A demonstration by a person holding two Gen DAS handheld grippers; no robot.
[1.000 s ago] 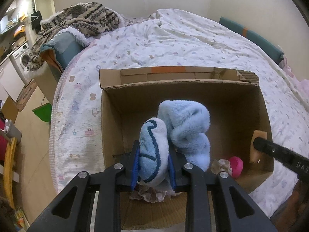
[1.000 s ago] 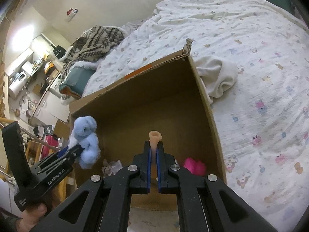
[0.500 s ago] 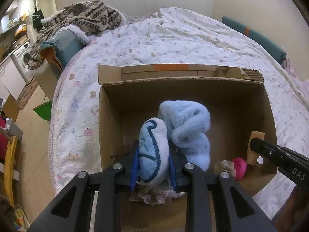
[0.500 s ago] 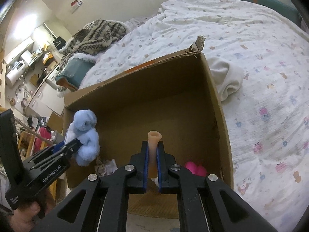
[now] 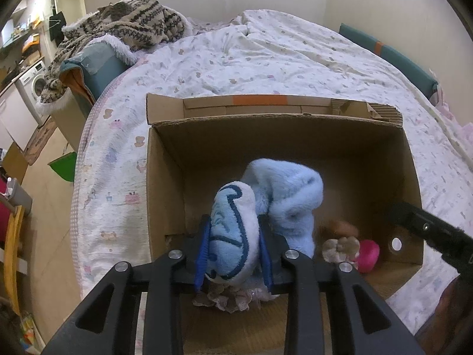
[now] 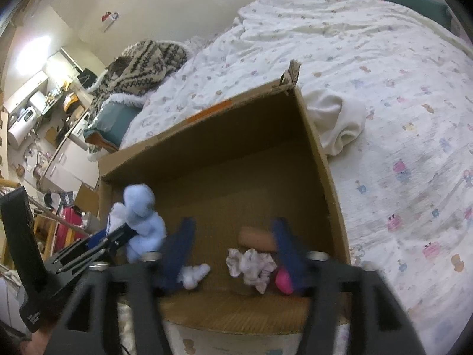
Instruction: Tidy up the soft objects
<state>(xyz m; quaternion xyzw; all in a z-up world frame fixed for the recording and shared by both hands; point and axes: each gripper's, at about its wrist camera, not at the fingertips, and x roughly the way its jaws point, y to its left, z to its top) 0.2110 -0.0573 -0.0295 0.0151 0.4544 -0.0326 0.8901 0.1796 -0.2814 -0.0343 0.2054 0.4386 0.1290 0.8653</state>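
Note:
An open cardboard box sits on the bed. My left gripper is shut on a light blue plush toy, held over the box's near left side; the toy also shows in the right wrist view. My right gripper is open and blurred over the box's near edge. A tan soft piece lies in the box between its fingers. A pink object and crumpled pale cloth lie on the box floor.
A cream cloth lies on the patterned quilt just right of the box. A knitted blanket is piled on a teal cushion at the bed's far left. The floor and furniture are at left.
My right gripper has opened and let go of the tan piece, which now lies in the box. My left gripper still holds the blue plush, shifted slightly.

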